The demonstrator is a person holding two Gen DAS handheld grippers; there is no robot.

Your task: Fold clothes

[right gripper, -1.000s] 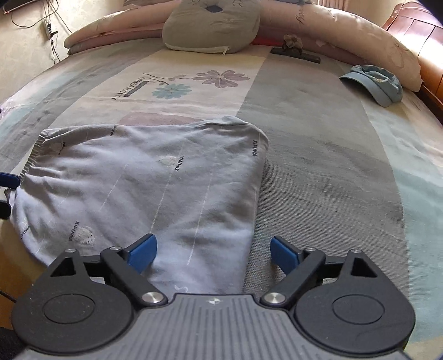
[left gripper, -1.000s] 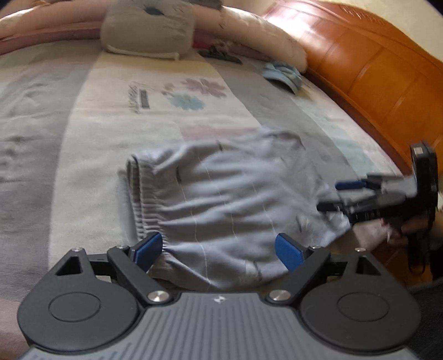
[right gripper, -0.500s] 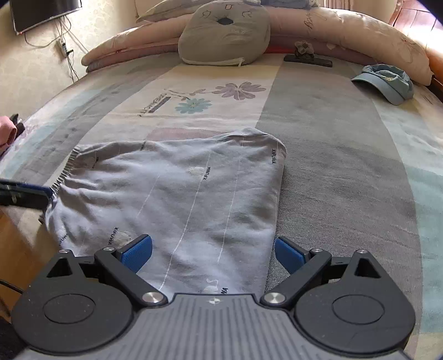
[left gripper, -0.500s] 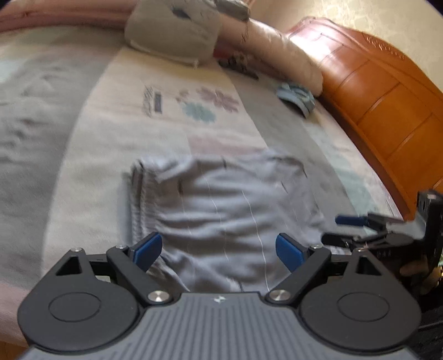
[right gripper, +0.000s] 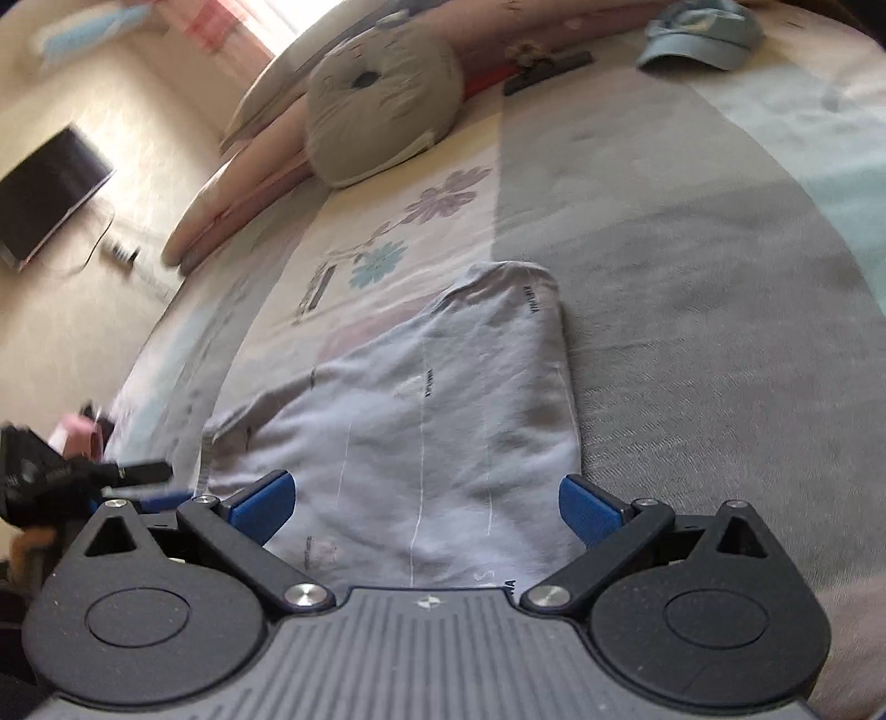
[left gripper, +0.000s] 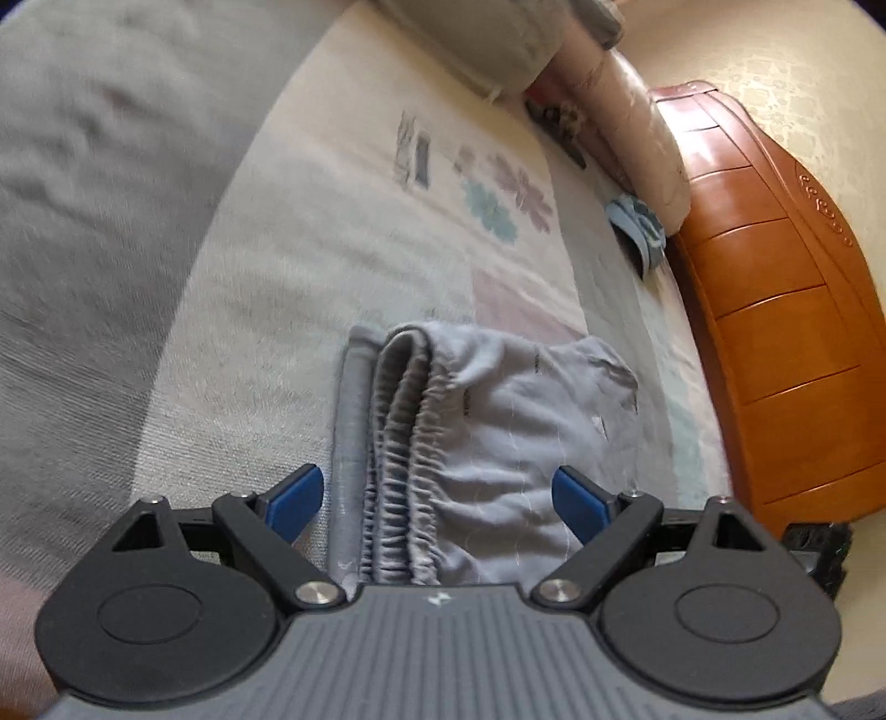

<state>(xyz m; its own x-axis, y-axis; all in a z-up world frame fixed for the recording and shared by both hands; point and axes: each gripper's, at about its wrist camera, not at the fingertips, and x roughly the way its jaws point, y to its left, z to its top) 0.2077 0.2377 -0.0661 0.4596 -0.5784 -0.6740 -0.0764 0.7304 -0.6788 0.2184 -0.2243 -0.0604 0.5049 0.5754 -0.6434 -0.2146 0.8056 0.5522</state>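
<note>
A folded grey garment with a gathered elastic waistband lies on the bed. My left gripper hovers open at the waistband end, which lies between its blue pads without being pressed. In the right wrist view the same garment spreads flat. My right gripper stands over its near edge, its jaws opening, with cloth below them and nothing gripped. The left gripper shows at the garment's left edge.
The patterned bedspread stretches all around. A grey cushion, a long pink pillow and a blue cap lie at the far end. An orange wooden bed board borders the right side. A dark screen hangs on the wall.
Both views have rolled. The left gripper has swung round to the waistband end and come closer to it. The right gripper's jaws have widened, and it has left the left wrist view.
</note>
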